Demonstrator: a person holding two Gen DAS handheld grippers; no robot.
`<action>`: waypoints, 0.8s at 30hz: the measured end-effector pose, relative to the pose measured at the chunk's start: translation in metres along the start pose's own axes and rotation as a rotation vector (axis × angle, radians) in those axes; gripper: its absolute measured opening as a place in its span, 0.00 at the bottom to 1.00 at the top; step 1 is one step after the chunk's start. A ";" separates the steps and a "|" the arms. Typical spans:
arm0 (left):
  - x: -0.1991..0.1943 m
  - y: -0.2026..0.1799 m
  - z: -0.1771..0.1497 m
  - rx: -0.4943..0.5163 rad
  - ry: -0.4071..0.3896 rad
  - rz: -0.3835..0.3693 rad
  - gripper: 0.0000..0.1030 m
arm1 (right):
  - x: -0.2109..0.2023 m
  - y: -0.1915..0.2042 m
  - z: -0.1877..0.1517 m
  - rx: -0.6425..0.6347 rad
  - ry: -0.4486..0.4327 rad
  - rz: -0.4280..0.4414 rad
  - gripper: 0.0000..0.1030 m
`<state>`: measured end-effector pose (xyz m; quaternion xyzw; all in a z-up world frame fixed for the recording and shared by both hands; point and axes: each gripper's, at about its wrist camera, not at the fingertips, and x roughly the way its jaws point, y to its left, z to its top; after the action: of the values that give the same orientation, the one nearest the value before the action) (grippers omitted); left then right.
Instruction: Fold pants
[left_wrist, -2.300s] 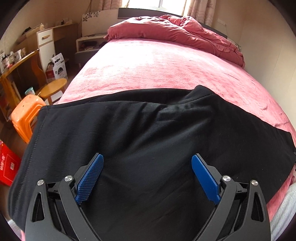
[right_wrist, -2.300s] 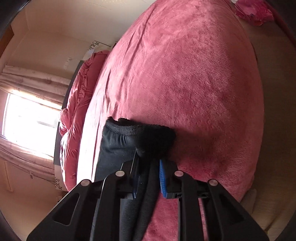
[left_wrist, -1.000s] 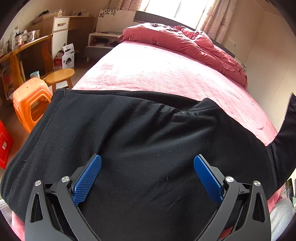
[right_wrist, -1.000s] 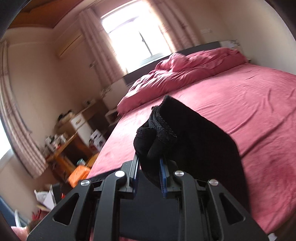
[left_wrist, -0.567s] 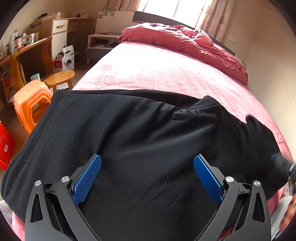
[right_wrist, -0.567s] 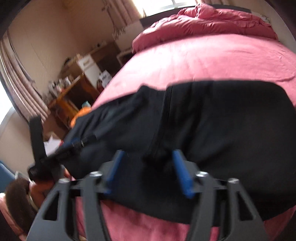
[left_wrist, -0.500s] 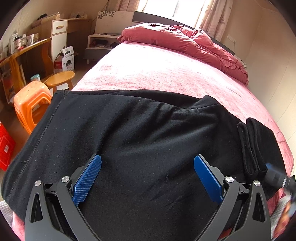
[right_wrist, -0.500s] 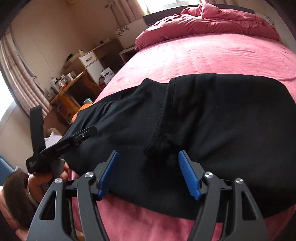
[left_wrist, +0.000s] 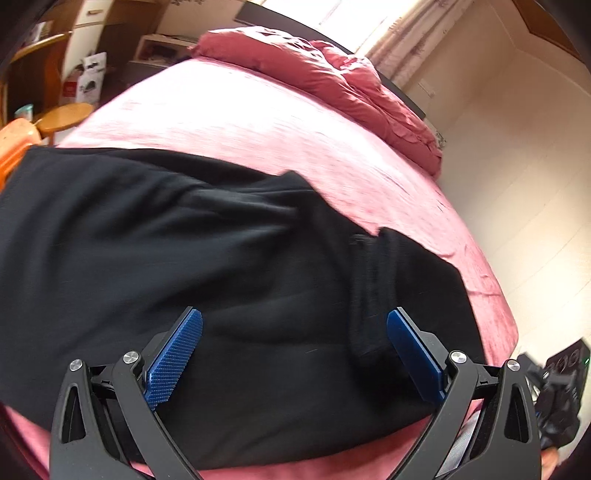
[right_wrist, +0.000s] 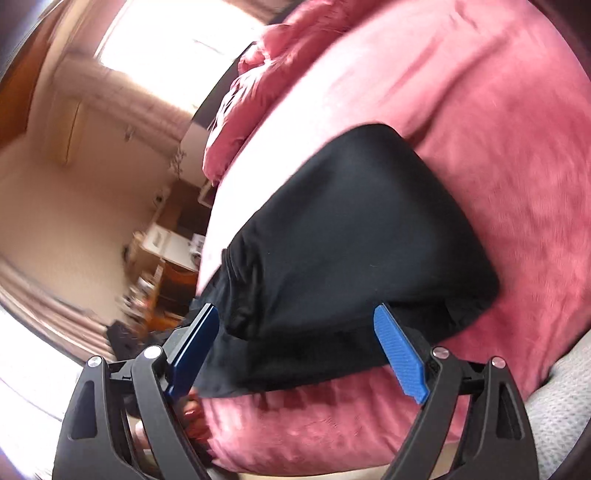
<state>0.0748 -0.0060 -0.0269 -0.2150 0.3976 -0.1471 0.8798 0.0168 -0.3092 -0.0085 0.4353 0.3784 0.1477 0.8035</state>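
Note:
Black pants (left_wrist: 229, 266) lie across the near end of a pink bed, with one end folded over on the right so a doubled edge runs down at that side. My left gripper (left_wrist: 294, 341) hovers open just above the cloth, its blue pads wide apart with nothing between them. In the right wrist view the folded pants (right_wrist: 351, 240) form a dark slab near the bed's corner. My right gripper (right_wrist: 297, 345) is open over their near edge, holding nothing. The right gripper's black body (left_wrist: 557, 391) shows at the lower right of the left wrist view.
The pink bed sheet (left_wrist: 236, 122) stretches away to a bunched red duvet (left_wrist: 325, 70) at the headboard. A wooden stool (left_wrist: 64, 116) and an orange stool (left_wrist: 14, 136) stand left of the bed, with a desk (right_wrist: 173, 273) beyond. Both views are motion-blurred.
My right gripper carried the pants' end over onto the rest, opened and let it go, then drew back and tilted. My left gripper stayed open and swung slightly right.

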 end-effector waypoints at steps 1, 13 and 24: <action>0.008 -0.009 0.003 0.003 0.013 0.000 0.96 | 0.003 -0.005 0.002 0.030 0.026 0.013 0.86; 0.078 -0.063 0.007 0.063 0.226 -0.046 0.21 | -0.033 -0.054 0.022 0.205 -0.207 -0.088 0.54; 0.069 -0.048 -0.004 0.063 0.238 -0.031 0.18 | -0.017 -0.043 0.021 0.070 -0.110 -0.332 0.32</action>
<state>0.1120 -0.0780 -0.0493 -0.1743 0.4911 -0.1978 0.8303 0.0171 -0.3564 -0.0281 0.4019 0.4054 -0.0245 0.8207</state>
